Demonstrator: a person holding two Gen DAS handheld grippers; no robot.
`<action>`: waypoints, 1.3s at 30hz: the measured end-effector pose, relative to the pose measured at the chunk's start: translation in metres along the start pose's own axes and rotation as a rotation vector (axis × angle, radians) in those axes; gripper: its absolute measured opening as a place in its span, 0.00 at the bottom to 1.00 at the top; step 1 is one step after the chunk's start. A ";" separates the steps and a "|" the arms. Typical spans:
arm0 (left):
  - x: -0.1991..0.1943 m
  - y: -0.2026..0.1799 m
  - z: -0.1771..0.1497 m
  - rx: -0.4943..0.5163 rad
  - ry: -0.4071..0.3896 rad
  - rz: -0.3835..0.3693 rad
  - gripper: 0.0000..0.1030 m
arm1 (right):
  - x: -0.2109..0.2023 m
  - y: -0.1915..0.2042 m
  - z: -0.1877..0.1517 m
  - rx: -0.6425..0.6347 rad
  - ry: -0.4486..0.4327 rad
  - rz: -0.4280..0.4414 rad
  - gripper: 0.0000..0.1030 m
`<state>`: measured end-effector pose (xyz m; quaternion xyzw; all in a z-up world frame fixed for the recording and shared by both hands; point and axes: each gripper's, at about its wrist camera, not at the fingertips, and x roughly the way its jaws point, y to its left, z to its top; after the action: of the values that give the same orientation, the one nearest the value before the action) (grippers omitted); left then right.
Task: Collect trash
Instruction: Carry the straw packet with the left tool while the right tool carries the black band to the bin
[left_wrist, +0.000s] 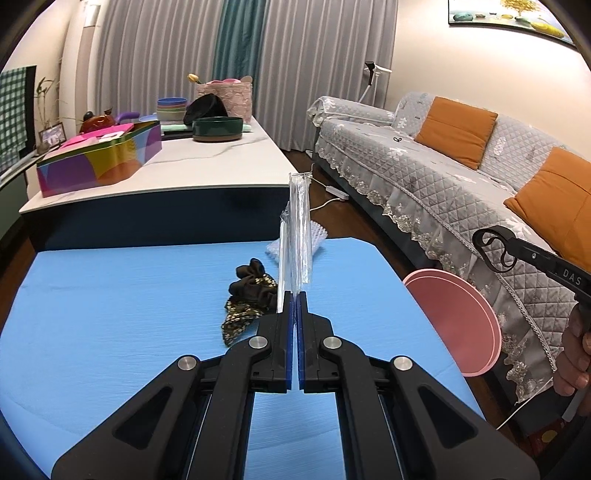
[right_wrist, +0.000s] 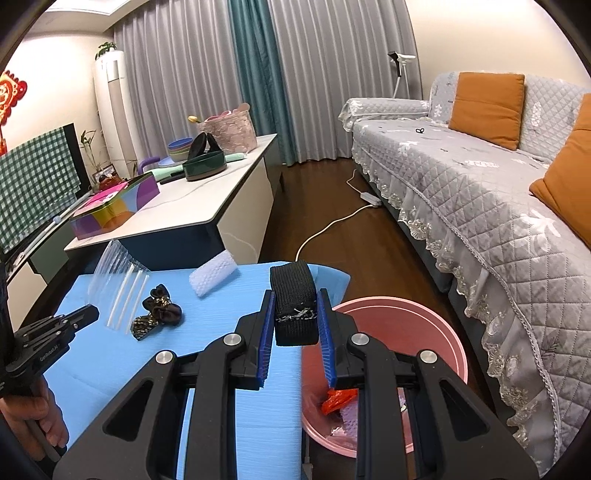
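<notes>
Black webbing strap (right_wrist: 293, 306), frayed end.

My two wrist cameras look forward along each tool, close over the same blue foam-covered surface (left_wrist: 129, 280) (right_wrist: 122, 354).

1. Table mat (right_wrist: 110, 354): light blue.
2. Basin (right_wrist: 443, 332): pink.
3. Strap roll (right_wrist: 293, 295): black.
4. Scrunchie (left_wrist: 251, 284): dark brown, gold-speckled.
5. Wrapper (left_wrist: 299, 236): clear.
6. Gripper pads (right_wrist: 264, 343): blue.
7. Cushions (left_wrist: 456, 129): orange.
</notes>
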<state>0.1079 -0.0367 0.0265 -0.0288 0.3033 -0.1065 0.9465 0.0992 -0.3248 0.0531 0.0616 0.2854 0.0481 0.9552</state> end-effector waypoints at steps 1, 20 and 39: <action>0.000 -0.002 0.000 0.002 0.001 -0.002 0.01 | 0.000 -0.001 0.000 0.002 0.000 -0.002 0.23; 0.009 -0.025 0.004 0.025 -0.005 -0.055 0.01 | -0.005 -0.028 0.000 0.042 -0.008 -0.037 0.23; 0.022 -0.066 0.008 0.077 0.017 -0.125 0.01 | -0.003 -0.063 -0.002 0.103 0.000 -0.087 0.23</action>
<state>0.1181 -0.1060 0.0285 -0.0103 0.3047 -0.1772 0.9358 0.0990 -0.3875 0.0440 0.0980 0.2897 -0.0081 0.9521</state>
